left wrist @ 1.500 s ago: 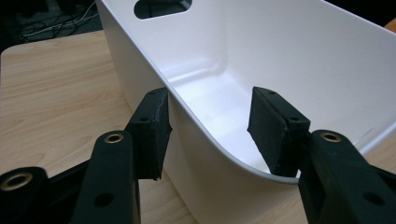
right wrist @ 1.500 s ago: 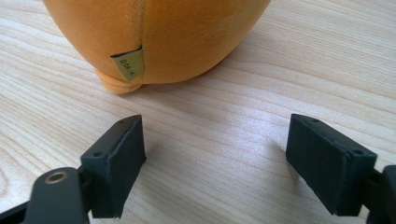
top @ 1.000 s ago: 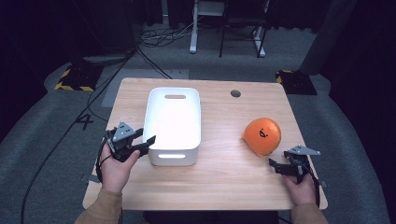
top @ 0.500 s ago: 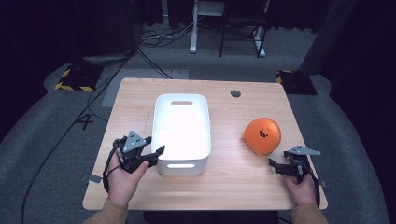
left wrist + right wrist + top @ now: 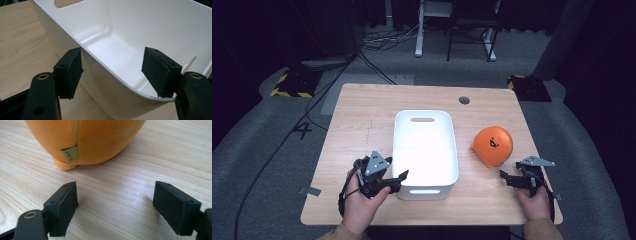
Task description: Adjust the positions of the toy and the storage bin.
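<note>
Since the earlier frames, the white bin [image 5: 426, 150] has slid right toward the bench [image 5: 362, 115] centre, dragged by the left tool [image 5: 398, 179]. Its jaws have just been opening and now straddle the bin's near-left rim, released, the pull seemingly done. Right of the bin lies an orange plush [image 5: 493, 145]. Just near it the right tool [image 5: 507, 178] waits, spread and empty, likely poised to grab it.
</note>
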The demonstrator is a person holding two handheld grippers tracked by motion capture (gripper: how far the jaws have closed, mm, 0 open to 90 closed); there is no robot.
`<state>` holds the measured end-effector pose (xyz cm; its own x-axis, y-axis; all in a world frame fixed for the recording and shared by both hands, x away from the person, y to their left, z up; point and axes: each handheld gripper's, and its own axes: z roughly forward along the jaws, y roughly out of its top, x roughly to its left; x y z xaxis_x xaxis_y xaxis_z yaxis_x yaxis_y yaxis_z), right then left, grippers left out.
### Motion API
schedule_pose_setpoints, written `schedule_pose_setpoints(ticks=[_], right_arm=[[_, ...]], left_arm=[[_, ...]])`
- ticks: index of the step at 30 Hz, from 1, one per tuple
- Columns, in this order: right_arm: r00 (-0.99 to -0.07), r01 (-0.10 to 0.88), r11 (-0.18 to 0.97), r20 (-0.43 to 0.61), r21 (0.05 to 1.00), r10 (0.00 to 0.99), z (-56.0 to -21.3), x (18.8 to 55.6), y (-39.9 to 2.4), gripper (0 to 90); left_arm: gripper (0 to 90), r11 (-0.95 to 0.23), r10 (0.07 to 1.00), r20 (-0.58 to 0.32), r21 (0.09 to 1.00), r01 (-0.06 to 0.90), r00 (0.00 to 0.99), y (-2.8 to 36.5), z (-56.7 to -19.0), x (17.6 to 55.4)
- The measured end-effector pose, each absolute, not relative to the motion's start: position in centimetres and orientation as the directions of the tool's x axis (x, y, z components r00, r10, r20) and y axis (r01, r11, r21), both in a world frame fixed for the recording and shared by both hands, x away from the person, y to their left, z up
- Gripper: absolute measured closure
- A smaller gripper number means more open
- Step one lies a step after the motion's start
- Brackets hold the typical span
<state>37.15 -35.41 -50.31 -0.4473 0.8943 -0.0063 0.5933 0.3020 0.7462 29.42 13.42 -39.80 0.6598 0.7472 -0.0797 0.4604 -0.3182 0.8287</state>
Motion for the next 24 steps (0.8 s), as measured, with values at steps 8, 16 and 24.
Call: schedule_pose_setpoints(ticks=[8,16,24], right_arm=[[-0.448,0.593,0.302,-0.006,0.746,0.894,-50.3,37.2,-35.4,19.8],[-0.448,0.593,0.302,-0.006,0.746,0.894,-50.3,37.2,-35.4,19.8],[-0.447,0.593,0.301,-0.005,0.746,0.894,-50.3,37.2,-35.4,19.8]], left_arm=[[29.3,-0.329,0.715,-0.097,0.827,0.455,0.692,11.7,-39.9,28.8],[23.2,-0.347,0.696,-0.099,0.821,0.454,0.711,10.1,-39.9,28.2],[21.2,-0.319,0.688,-0.116,0.838,0.442,0.716,10.6,-39.2,28.2]])
